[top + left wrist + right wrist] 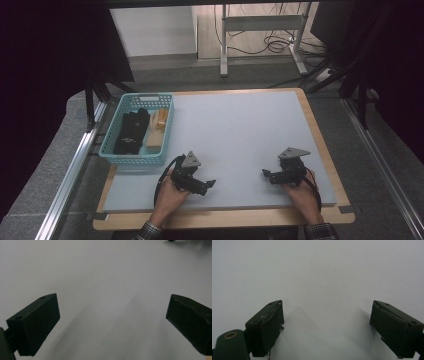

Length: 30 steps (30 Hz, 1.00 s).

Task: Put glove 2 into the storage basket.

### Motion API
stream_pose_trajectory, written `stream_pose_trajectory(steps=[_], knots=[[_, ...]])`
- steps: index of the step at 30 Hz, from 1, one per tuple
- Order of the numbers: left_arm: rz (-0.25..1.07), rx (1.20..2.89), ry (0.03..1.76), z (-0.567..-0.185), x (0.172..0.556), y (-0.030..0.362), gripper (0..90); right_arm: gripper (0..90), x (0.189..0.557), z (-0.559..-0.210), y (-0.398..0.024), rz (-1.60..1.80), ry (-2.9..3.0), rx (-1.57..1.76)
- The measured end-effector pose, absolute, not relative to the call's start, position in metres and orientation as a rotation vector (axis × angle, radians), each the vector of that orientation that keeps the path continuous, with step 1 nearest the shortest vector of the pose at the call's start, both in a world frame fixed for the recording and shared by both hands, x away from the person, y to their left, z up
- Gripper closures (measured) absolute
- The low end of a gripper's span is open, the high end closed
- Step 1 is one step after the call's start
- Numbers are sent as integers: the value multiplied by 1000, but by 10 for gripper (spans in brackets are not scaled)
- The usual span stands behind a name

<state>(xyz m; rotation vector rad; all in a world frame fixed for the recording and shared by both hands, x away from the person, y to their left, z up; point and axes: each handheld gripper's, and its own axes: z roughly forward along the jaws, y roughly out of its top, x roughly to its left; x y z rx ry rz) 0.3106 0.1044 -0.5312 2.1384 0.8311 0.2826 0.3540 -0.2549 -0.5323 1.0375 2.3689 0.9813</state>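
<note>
The teal basket (pixel 136 131) lies at eleven o'clock from the left gripper (pixel 209 184), its long axis running twelve-to-six. Both the left gripper and right gripper (pixel 265 174) stand wide open, empty; the left is nearer.

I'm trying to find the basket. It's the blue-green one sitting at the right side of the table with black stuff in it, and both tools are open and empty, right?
Almost. The basket sits at the table's left side, not the right, as the high view shows. It does hold black stuff, and the left tool and right tool are open and empty.

A teal basket (pixel 114 150) sits on the grey table (pixel 240 135).
</note>
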Motion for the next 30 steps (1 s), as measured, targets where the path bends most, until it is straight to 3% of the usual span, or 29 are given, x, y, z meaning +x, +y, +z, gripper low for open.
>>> stream_pose_trajectory(steps=[30], knots=[[290,2246,839,-547,310,92,0,117,354,-532,-255,981,2369,1037]])
